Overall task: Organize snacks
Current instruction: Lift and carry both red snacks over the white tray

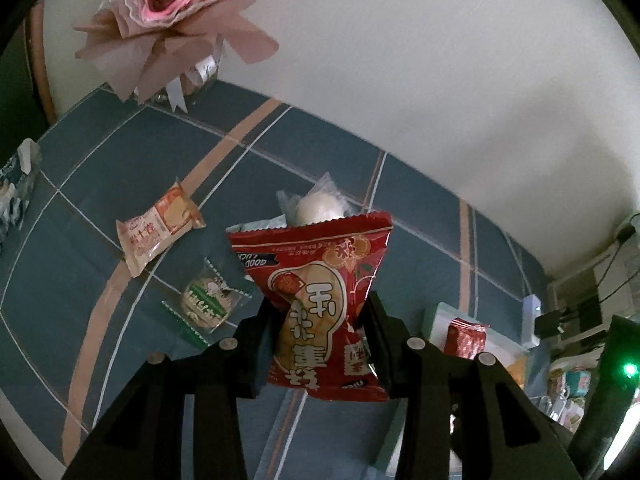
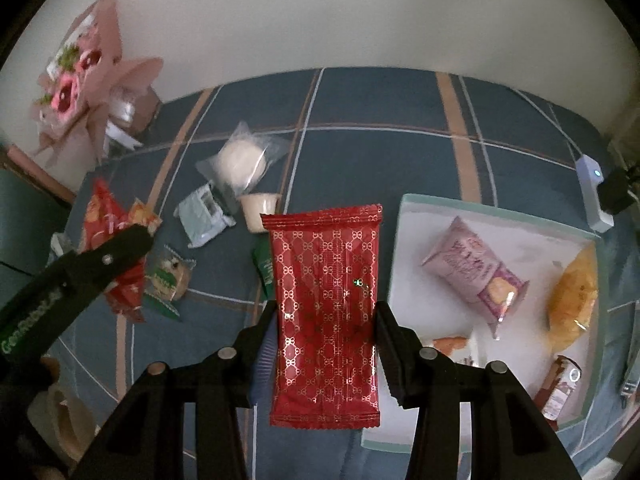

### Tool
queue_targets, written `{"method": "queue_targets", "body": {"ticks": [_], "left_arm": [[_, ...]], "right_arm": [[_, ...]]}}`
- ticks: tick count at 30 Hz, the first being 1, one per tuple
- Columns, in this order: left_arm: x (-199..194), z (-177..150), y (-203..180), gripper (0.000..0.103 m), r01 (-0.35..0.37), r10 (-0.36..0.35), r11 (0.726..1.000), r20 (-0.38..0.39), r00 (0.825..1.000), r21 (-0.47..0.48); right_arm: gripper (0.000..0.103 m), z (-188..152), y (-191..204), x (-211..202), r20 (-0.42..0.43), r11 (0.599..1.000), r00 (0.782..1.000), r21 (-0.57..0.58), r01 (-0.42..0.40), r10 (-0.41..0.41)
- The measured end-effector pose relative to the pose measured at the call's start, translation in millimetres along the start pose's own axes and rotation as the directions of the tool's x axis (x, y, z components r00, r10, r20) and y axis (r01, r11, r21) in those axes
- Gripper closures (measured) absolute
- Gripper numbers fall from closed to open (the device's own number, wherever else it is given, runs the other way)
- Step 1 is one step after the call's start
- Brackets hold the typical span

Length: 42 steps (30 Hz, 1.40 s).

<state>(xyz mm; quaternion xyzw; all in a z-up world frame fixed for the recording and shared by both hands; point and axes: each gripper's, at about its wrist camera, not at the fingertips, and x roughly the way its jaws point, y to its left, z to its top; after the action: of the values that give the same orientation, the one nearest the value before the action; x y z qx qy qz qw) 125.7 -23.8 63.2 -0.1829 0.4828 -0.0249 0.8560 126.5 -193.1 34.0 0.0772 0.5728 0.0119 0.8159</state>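
My left gripper (image 1: 320, 312) is shut on a red snack bag (image 1: 316, 280) printed with large characters, pinched at its waist and held up off the table. The right wrist view shows this same gripper (image 2: 120, 256) at the left with the bag (image 2: 100, 224). My right gripper (image 2: 326, 312) is shut on a flat red packet (image 2: 324, 280) with a gold pattern, hanging upright between the fingers. A white tray (image 2: 500, 216) with a teal rim lies to the right, holding a pink chip bag (image 2: 472, 272) and a yellow snack (image 2: 576, 300).
Loose on the blue plaid cloth are a white bun in a clear bag (image 2: 240, 160), a pudding cup (image 2: 258, 210), a grey packet (image 2: 204, 216), a green-white cookie packet (image 1: 208, 304) and an orange biscuit pack (image 1: 160, 228). A pink bouquet (image 1: 172, 4) stands at the back left.
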Motion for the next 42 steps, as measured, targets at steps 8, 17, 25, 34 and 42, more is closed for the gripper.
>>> {"method": "queue_targets", "body": {"ticks": [8, 17, 25, 34, 42], "left_arm": [[-16, -5, -23, 0.06, 0.054, -0.055, 0.998, 0.031, 0.998, 0.041], [-18, -27, -76, 0.06, 0.108, -0.11, 0.981, 0.005, 0.994, 0.159], [-8, -59, -131, 0.06, 0.16, -0.147, 0.944, -0.066, 0.987, 0.289], [28, -113, -187, 0.06, 0.173, -0.102, 0.879, -0.18, 0.978, 0.444], [70, -145, -199, 0.06, 0.142, -0.006, 0.851, -0.262, 0.965, 0.505]], "right_arm": [[0.054, 6, -51, -22, 0.047, 0.993, 0.999, 0.119, 0.011, -0.016], [0.054, -8, -119, -45, 0.083, 0.958, 0.993, 0.282, 0.055, -0.081], [0.054, -15, -181, -64, 0.082, 0.901, 0.982, 0.416, 0.122, -0.171], [0.054, -30, -235, -67, 0.031, 0.829, 0.963, 0.517, 0.212, -0.266], [0.054, -48, -266, -26, -0.111, 0.78, 0.957, 0.557, 0.284, -0.27]]}}
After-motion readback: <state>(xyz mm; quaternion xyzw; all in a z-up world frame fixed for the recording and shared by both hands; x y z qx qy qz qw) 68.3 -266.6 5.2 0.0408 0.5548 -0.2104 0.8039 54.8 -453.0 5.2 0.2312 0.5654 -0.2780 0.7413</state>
